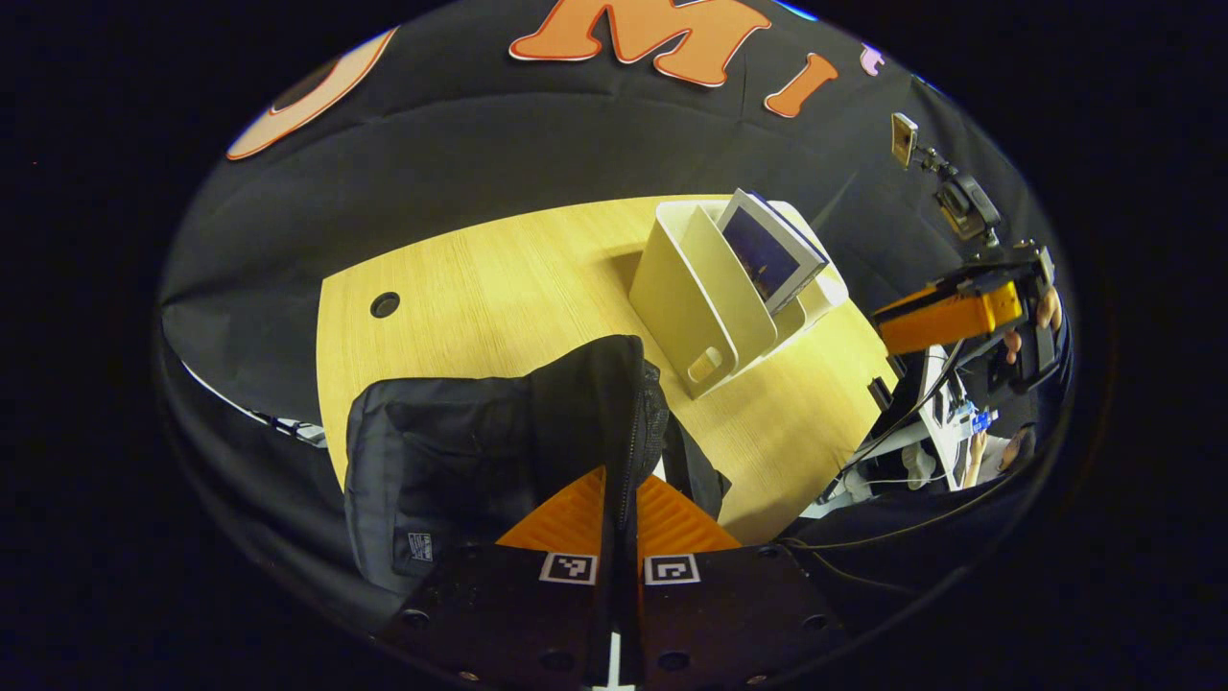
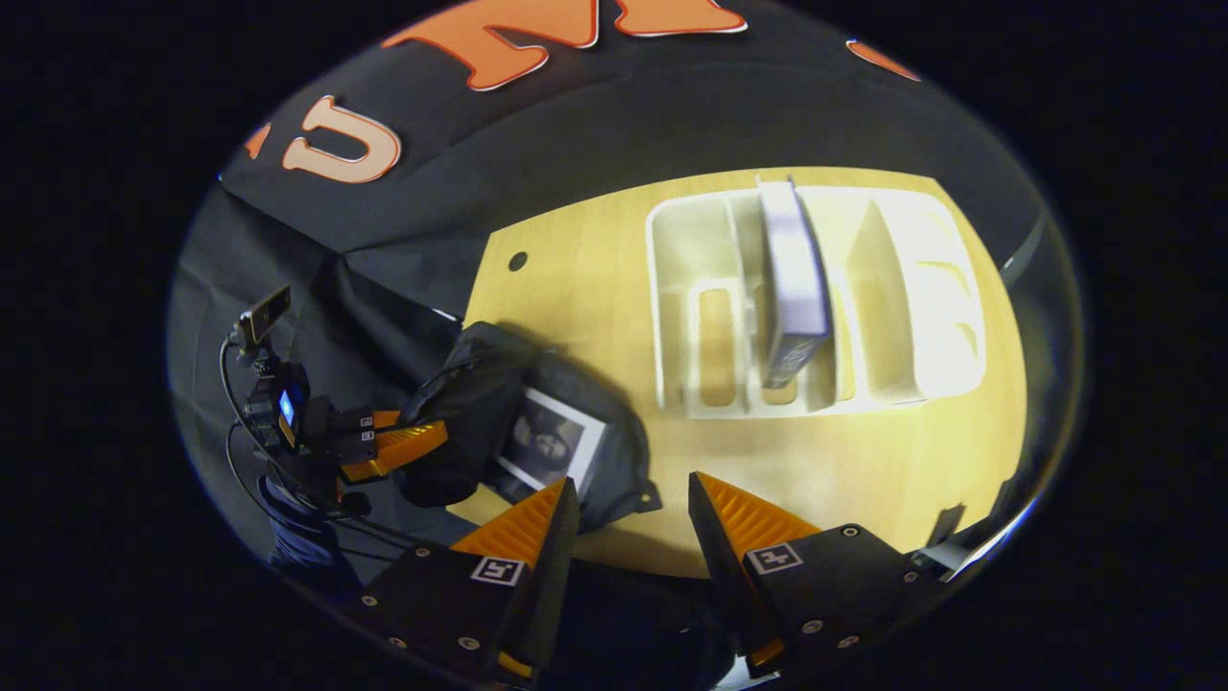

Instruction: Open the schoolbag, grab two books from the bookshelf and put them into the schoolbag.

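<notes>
The black schoolbag [image 1: 460, 451] stands on the wooden table [image 1: 499, 278] right in front of my left gripper [image 1: 621, 509], which is shut on the bag's opening edge. In the right gripper view the schoolbag [image 2: 470, 403] lies open, with one book [image 2: 552, 446] showing inside. The left gripper [image 2: 398, 446] holds its rim from the left. My right gripper [image 2: 633, 504] is open and holds nothing, hovering over the table's near edge beside the bag. The cream bookshelf [image 2: 691, 288] holds one upright book [image 2: 794, 278]. In the left gripper view the bookshelf [image 1: 700, 297] and that book [image 1: 767, 250] lie beyond the bag.
A round cable hole [image 1: 385, 304] sits in the table's far left part. A small device on a stand [image 1: 904, 139] rises at the right, above the right gripper [image 1: 950, 317] and the hand holding it. Bare wood lies between bag and bookshelf.
</notes>
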Demonstrator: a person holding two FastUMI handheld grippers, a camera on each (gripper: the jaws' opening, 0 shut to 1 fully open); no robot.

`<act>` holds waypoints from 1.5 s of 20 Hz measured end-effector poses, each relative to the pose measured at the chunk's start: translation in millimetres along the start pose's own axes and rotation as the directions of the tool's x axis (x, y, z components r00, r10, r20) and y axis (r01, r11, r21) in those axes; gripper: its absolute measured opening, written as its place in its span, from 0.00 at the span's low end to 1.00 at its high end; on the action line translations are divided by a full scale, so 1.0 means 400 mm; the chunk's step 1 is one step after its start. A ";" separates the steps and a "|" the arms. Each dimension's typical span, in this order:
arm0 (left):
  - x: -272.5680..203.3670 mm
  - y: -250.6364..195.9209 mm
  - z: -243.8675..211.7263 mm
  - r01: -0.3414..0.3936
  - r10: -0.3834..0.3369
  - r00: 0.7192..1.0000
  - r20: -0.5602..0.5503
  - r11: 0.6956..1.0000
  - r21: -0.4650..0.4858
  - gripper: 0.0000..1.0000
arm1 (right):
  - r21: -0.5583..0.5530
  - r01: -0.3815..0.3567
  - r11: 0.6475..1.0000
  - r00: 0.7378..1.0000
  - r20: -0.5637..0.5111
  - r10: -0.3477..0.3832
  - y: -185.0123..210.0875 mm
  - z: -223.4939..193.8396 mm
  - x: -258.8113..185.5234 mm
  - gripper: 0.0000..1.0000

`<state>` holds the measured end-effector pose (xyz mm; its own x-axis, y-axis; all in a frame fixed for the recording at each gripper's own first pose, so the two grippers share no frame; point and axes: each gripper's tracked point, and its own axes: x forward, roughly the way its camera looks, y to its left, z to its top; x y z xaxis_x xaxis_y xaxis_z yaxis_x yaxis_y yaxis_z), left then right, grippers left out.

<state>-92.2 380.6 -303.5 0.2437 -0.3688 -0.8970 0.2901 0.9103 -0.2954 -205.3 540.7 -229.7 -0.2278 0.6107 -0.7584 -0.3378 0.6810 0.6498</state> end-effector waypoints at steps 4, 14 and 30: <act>0.013 0.003 -0.003 -0.011 0.010 1.000 -0.008 1.000 -0.023 0.04 | -0.040 0.082 0.996 0.997 -0.001 -0.083 -0.085 0.073 -0.047 0.69; 0.034 0.006 -0.012 -0.057 0.055 0.998 -0.021 0.992 -0.114 0.04 | -0.064 0.144 0.988 0.988 -0.045 -0.147 -0.189 0.232 0.069 0.82; 0.041 0.005 -0.016 -0.116 0.111 0.993 -0.040 0.974 -0.194 0.04 | 0.002 0.238 0.971 0.959 -0.158 -0.235 -0.288 0.290 0.300 0.68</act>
<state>-93.6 377.6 -321.0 0.2376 -0.2579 -0.9365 0.0746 0.9661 -0.2471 -87.6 582.2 -389.6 -0.2833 0.3618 -0.8882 -0.3809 0.8075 0.4504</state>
